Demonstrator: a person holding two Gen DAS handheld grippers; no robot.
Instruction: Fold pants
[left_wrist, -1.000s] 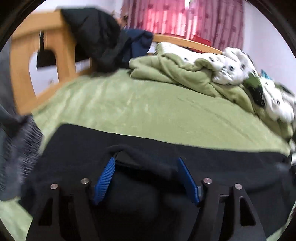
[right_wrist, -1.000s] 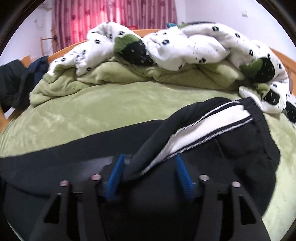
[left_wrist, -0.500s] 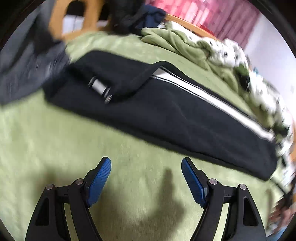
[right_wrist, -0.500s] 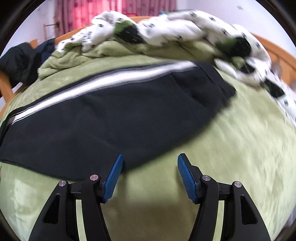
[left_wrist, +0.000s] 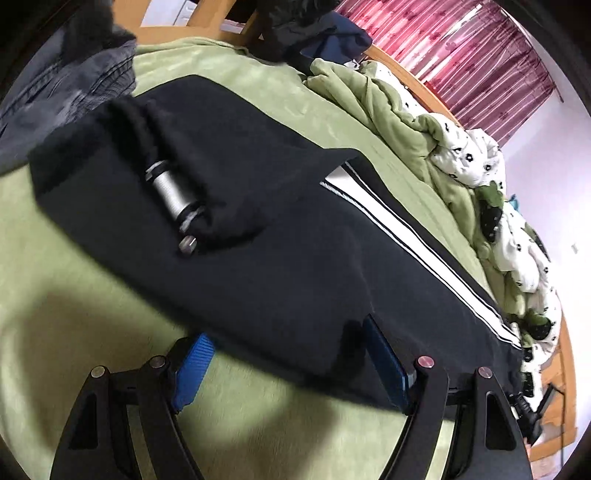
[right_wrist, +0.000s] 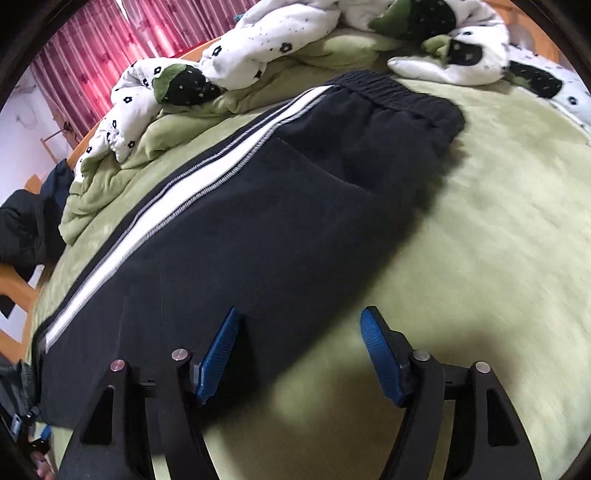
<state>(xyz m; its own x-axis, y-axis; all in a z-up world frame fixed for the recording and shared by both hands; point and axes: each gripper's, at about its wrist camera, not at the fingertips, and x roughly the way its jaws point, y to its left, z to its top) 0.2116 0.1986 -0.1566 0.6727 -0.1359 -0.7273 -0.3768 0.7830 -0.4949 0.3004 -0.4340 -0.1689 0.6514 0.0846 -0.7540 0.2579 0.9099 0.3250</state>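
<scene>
Black pants with a white side stripe lie flat, folded lengthwise, on the green bed cover. In the right wrist view the pants run from the elastic waistband at the far right to the leg end at the left. A grey band shows at the leg cuff. My left gripper is open, its blue pads astride the pants' near edge. My right gripper is open at the near edge, its left pad over the cloth.
A rumpled green and white flowered quilt lies along the far side of the bed. Dark clothes hang on the wooden bed frame. Grey cloth lies at the left. Green bed cover surrounds the pants.
Both grippers let go of the pants a second ago and opened. The pants now lie flat. Both grippers have since moved back toward the pants' near edge.
</scene>
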